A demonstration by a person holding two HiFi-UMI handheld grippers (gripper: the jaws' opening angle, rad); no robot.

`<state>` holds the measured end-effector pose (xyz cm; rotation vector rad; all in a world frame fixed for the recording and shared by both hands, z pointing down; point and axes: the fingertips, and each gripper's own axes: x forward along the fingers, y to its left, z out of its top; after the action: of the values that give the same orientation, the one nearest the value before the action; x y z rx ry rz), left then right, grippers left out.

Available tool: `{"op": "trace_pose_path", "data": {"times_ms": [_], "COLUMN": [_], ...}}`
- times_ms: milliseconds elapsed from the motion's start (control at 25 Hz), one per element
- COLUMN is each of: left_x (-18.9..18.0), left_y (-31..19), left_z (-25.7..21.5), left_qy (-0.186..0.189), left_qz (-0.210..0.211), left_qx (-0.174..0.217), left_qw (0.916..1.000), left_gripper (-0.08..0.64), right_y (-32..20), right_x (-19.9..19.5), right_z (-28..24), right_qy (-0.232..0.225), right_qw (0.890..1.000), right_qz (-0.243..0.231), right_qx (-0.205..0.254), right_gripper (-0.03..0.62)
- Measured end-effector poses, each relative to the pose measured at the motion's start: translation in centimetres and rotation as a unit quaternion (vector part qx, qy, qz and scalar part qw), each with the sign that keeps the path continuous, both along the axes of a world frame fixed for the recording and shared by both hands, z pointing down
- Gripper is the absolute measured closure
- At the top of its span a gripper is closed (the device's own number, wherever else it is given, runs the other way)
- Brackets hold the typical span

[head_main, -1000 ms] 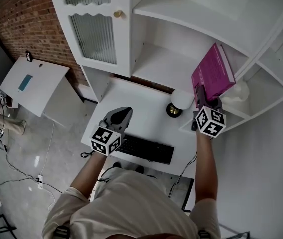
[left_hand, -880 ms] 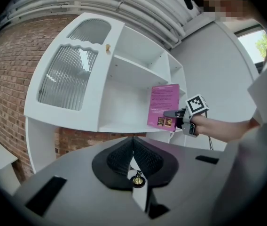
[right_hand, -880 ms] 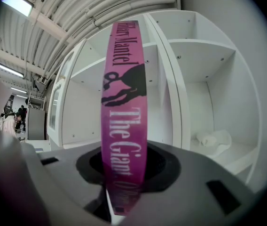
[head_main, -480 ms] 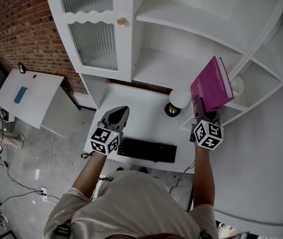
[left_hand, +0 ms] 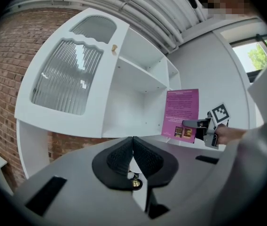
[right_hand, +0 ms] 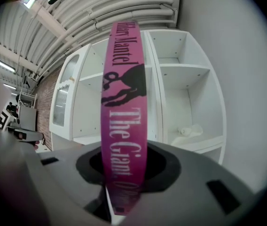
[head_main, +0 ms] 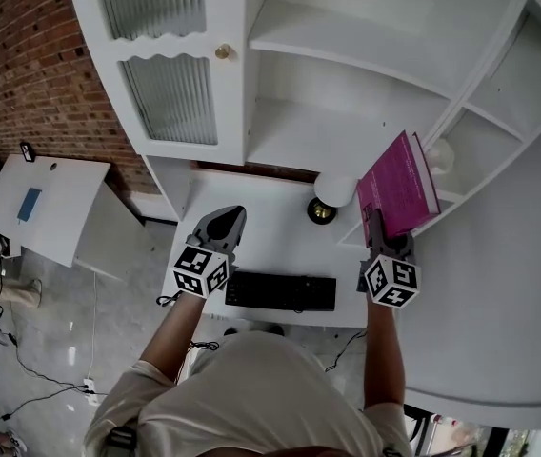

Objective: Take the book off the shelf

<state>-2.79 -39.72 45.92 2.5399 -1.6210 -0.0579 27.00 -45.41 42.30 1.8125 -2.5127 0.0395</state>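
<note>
Jaws of my right gripper [head_main: 383, 228] clamp the book [head_main: 399, 181] by its spine, long axis upright, just before the shelf [head_main: 475, 146] edge; left gripper [head_main: 221, 225] closed, empty.

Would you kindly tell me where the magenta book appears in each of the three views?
Head view: magenta book right of centre, cover showing.
Left gripper view: right of centre, cover facing the camera.
Right gripper view: centre, spine-on, between the jaws.
Shared landmark: the ribbed-glass cabinet door, at left in every view.
</note>
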Motion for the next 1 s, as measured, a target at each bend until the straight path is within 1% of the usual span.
{"op": "trace_pose_path", "data": {"times_ms": [240,560,1000], "left_x": [0.4,0.8,0.8], "left_y": [0.0,-0.3,-0.4], "left_z": [0.1,-0.3,-0.5], "left_qy": [0.000,-0.012,-0.014], "left_qz": [0.010,0.011,0.012], "left_qx": [-0.003,0.005,0.006], "left_qw": [0.9999,0.9999,0.9998], "left_gripper": [0.565,0.565,0.565], "right_y": [1.9,3.3,3.5], "right_x": [0.4,0.4,-0.3], "right_z": [1.7,4.2,4.6], "right_qy": [-0.005,-0.006,-0.002], "right_qw": [1.000,0.999,0.999], "right_qz": [0.006,0.006,-0.004], "right_qx": [-0.019,-0.043,-0.047], "right_gripper": [0.459,0.459,0.459]}}
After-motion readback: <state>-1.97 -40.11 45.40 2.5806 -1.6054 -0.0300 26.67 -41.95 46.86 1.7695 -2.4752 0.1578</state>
